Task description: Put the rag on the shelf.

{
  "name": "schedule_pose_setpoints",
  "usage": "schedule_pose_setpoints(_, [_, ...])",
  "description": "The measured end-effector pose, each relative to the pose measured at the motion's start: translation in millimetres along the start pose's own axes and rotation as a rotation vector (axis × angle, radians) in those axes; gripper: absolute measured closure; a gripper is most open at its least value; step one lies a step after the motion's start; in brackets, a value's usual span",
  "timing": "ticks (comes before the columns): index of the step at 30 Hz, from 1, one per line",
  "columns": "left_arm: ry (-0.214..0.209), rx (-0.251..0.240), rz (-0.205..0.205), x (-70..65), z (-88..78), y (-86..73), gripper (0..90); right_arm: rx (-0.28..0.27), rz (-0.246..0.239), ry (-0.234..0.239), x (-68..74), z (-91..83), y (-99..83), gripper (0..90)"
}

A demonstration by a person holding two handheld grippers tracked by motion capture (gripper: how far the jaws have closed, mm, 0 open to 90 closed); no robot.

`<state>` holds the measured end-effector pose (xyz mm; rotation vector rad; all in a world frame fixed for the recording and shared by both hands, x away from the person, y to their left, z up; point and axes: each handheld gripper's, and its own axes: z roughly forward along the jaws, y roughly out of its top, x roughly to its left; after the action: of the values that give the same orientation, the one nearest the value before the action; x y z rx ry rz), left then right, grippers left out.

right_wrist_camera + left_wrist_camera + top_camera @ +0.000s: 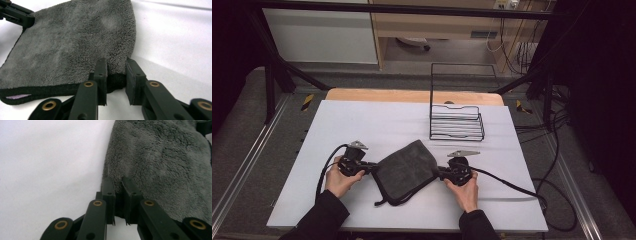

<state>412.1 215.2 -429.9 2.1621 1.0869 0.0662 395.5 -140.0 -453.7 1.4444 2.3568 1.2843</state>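
- Gripping the grey towel [406, 167] at opposite corners, each gripper has its jaws clamped on the fabric edge.
- Left gripper [119, 185]: jaws nearly together, pinching the towel's left corner.
- Right gripper [115, 68]: jaws pressed on the dark hemmed corner.
- Towel lies on the white worktop [362, 120], between both hands.
- Black wire basket [457, 122] stands further back, well apart from the towel.
- Dark frame and cables surround the worktop.

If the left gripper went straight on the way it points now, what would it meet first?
The grey towel: the left gripper already has its corner between the jaws. Beyond the towel, probably the right gripper at the opposite corner, though depth is unclear.
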Motion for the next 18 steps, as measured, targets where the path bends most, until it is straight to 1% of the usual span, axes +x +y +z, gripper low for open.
schedule_pose_setpoints(1, [-0.006, -0.003, -0.008, -0.4, -1.4, -1.6, 81.7, -0.014, -0.014, -0.001, -1.4, 1.2, 3.1, 76.3])
schedule_pose_setpoints(2, [-0.013, -0.003, -0.013, -1.1, -3.8, -4.1, 81.7, -0.014, -0.014, -0.001, -1.4, 1.2, 3.1, 76.3])
schedule_pose_setpoints(3, [-0.016, -0.008, -0.019, -2.8, -6.0, -7.2, 81.7, -0.015, -0.043, -0.008, -2.8, 3.5, 9.6, 76.4])
schedule_pose_setpoints(4, [-0.03, -0.011, -0.032, -5.4, -8.2, -10.9, 81.7, -0.015, -0.061, -0.014, -3.1, 5.3, 14.2, 76.4])
schedule_pose_setpoints(5, [-0.034, -0.013, -0.035, -8.3, -10.6, -14.9, 81.7, -0.009, -0.077, -0.019, -2.7, 7.4, 19.7, 76.3])
schedule_pose_setpoints(6, [-0.033, -0.018, -0.04, -11.9, -12.9, -19.3, 81.6, -0.006, -0.091, -0.019, -2.5, 10.6, 25.4, 76.2])
schedule_pose_setpoints(7, [-0.031, -0.023, -0.047, -15.8, -15.2, -24.0, 81.6, -0.006, -0.091, -0.019, -2.5, 10.6, 25.4, 76.2])
schedule_pose_setpoints(8, [-0.03, -0.024, -0.05, -19.6, -17.2, -28.8, 81.5, 0.004, -0.123, -0.01, -1.3, 18.3, 36.6, 75.9])
schedule_pose_setpoints(9, [-0.028, -0.027, -0.058, -23.7, -19.0, -33.5, 81.3, 0.007, -0.138, -0.002, -0.5, 22.1, 41.4, 75.7])
schedule_pose_setpoints(10, [-0.026, -0.032, -0.062, -27.5, -20.7, -37.9, 81.3, 0.007, -0.138, -0.002, -0.5, 22.1, 41.4, 75.7])
schedule_pose_setpoints(11, [-0.024, -0.035, -0.065, -30.4, -22.5, -41.9, 80.9, 0.005, -0.151, 0.007, 0.3, 26.2, 45.0, 75.3])
schedule_pose_setpoints(12, [-0.019, -0.044, -0.074, -33.6, -23.7, -45.2, 80.5, 0.005, -0.154, 0.012, 1.3, 30.1, 47.3, 74.7])
schedule_pose_setpoints(13, [-0.013, -0.053, -0.07, -36.6, -24.8, -48.1, 80.0, 0.004, -0.165, 0.011, 2.0, 33.8, 48.0, 74.0])
schedule_pose_setpoints(14, [-0.003, -0.056, -0.063, -37.7, -25.6, -49.0, 79.6, 0.004, -0.171, 0.004, 3.7, 37.0, 47.4, 72.4])
schedule_pose_setpoints(15, [0.005, -0.059, -0.05, -38.9, -25.9, -49.3, 77.7, -0.017, -0.194, -0.017, 5.3, 37.0, 44.6, 67.6])
schedule_pose_setpoints(16, [0.011, -0.06, -0.044, -39.2, -25.9, -48.9, 77.7, -0.017, -0.194, -0.017, 5.3, 37.0, 44.6, 67.6])
schedule_pose_setpoints(17, [0.013, -0.061, -0.042, -38.2, -26.2, -47.7, 76.2, -0.033, -0.207, -0.027, 6.6, 34.7, 43.2, 62.2])
schedule_pose_setpoints(18, [0.018, -0.064, -0.038, -36.9, -26.5, -45.8, 69.8, -0.065, -0.212, -0.038, 11.1, 26.2, 40.2, 48.9])
